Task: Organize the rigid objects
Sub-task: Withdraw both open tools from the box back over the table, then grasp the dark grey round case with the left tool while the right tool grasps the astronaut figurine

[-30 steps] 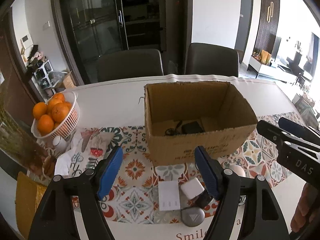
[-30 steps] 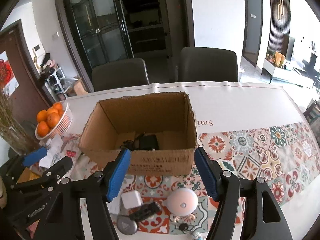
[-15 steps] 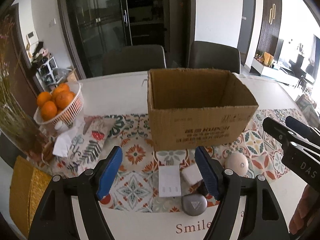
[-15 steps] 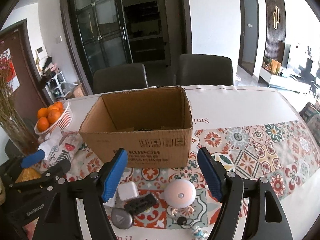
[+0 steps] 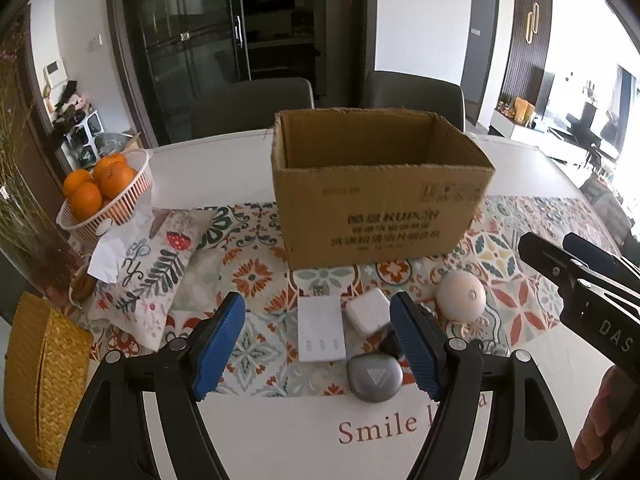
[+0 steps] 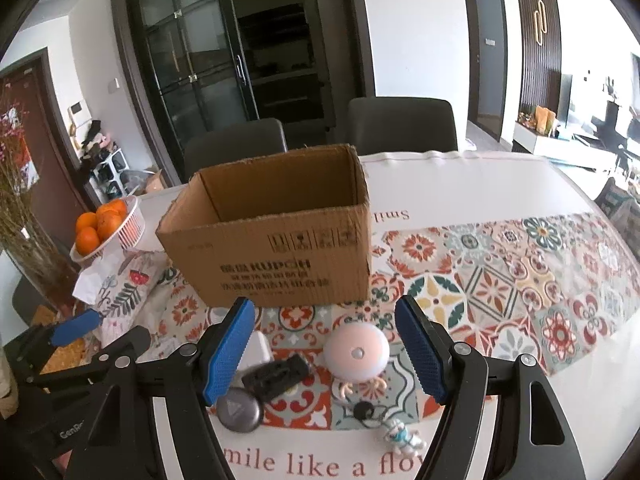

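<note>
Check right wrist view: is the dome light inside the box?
No, the dome light sits on the runner in front of the box.

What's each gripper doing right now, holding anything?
Left gripper: open, holding nothing.
Right gripper: open, holding nothing.

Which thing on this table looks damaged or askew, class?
The box: its top rim is ragged, flaps apparently torn off. Gadgets lie loosely in front of it, unsorted; nothing is spilled.

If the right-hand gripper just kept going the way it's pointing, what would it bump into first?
Probably the round white gadget lying on the patterned runner: it sits between the open right gripper fingers, slightly right of centre. Depth is uncertain.
</note>
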Motion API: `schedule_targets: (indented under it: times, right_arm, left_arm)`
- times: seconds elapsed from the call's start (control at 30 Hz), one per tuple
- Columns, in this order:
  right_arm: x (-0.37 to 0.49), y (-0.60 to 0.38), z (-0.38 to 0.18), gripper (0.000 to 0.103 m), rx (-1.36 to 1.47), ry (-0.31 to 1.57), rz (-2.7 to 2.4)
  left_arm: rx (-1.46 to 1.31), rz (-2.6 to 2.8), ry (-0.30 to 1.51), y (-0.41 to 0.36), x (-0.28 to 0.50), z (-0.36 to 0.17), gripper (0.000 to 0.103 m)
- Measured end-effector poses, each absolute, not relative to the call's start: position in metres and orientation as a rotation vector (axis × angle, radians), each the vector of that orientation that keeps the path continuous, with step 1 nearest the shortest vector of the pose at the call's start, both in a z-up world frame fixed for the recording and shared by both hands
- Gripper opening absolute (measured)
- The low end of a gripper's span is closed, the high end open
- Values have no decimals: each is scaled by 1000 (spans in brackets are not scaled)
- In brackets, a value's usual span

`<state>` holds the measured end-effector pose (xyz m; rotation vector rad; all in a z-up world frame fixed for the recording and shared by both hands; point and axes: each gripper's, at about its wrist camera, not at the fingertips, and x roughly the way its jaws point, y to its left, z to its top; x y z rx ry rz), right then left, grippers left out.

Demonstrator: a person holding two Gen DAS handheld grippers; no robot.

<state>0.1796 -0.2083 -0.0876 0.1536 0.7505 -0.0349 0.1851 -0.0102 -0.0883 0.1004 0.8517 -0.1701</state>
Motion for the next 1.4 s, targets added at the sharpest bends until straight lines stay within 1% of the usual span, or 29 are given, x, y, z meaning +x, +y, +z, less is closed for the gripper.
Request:
schedule_targets:
  times: [0.27,0.4,1.03,1.4]
  right_arm:
    - [156,-215,-102,73,143,767,-46]
    - [147,-220,-109,73,151,778,-49]
    - [131,-232,-150,73,173,867,-53]
    - [132,-236,-180,73,154,903,-38]
  left_arm:
    - [110,-200,855,-20,165,-103,75]
    - [91,-217,891,-24,160,-113,74]
    - [75,-275,926,-39,146,-155,74]
    - [109,-260,881,-46,144,-181,74]
